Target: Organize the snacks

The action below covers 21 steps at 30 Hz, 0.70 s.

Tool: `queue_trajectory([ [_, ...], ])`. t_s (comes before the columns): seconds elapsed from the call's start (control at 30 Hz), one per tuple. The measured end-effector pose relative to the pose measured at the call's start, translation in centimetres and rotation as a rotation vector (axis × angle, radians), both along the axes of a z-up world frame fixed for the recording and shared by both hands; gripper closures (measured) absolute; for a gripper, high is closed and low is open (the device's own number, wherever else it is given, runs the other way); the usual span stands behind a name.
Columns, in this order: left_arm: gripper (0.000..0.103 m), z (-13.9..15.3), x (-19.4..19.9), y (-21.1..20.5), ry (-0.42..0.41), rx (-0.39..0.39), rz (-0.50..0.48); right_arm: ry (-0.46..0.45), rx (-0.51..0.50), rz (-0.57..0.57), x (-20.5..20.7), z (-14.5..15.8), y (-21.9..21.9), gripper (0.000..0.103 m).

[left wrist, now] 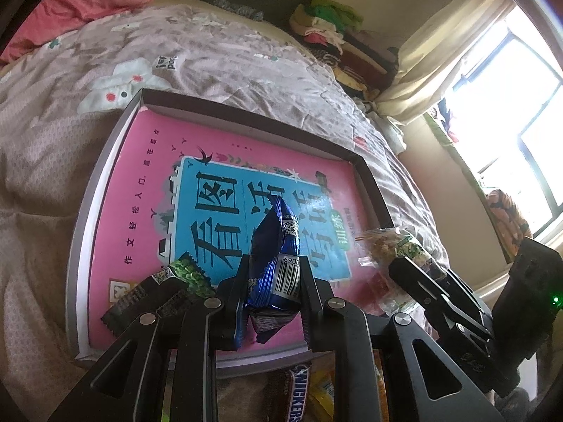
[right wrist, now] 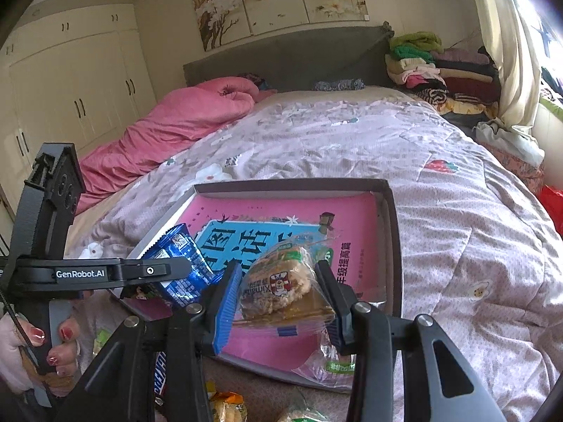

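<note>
A shallow box lid with a pink and blue printed floor (left wrist: 116, 211) lies on the bed; it also shows in the right wrist view (right wrist: 366, 211). My left gripper (left wrist: 272, 281) is shut on a blue foil snack packet (left wrist: 278, 246) over the box's near edge. A black and green snack packet (left wrist: 158, 288) lies in the box at its near left. My right gripper (right wrist: 281, 295) is shut on a clear-wrapped rice cake snack (right wrist: 281, 281) above the box's near right part. The right gripper also shows in the left wrist view (left wrist: 418, 263), and the blue packet in the right wrist view (right wrist: 179, 263).
A Snickers bar (left wrist: 299, 394) and other loose snacks (right wrist: 228, 408) lie on the quilt just in front of the box. The patterned quilt (right wrist: 440, 211) surrounds the box. A pink duvet (right wrist: 169, 130) and stacked clothes (right wrist: 422, 70) lie at the head of the bed.
</note>
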State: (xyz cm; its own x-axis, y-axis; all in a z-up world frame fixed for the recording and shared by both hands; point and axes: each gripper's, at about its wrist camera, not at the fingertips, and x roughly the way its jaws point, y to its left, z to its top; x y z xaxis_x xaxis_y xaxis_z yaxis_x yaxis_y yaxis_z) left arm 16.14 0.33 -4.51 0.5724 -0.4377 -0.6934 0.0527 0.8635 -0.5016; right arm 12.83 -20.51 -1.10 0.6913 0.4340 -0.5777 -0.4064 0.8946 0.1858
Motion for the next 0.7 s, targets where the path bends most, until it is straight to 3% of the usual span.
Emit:
queue_trajectory([
  [0.7, 0.078, -0.5, -0.3, 0.0, 0.008, 0.031, -0.01, 0.082, -0.041, 0.057, 0.3, -2.5, 1.5, 0.06],
])
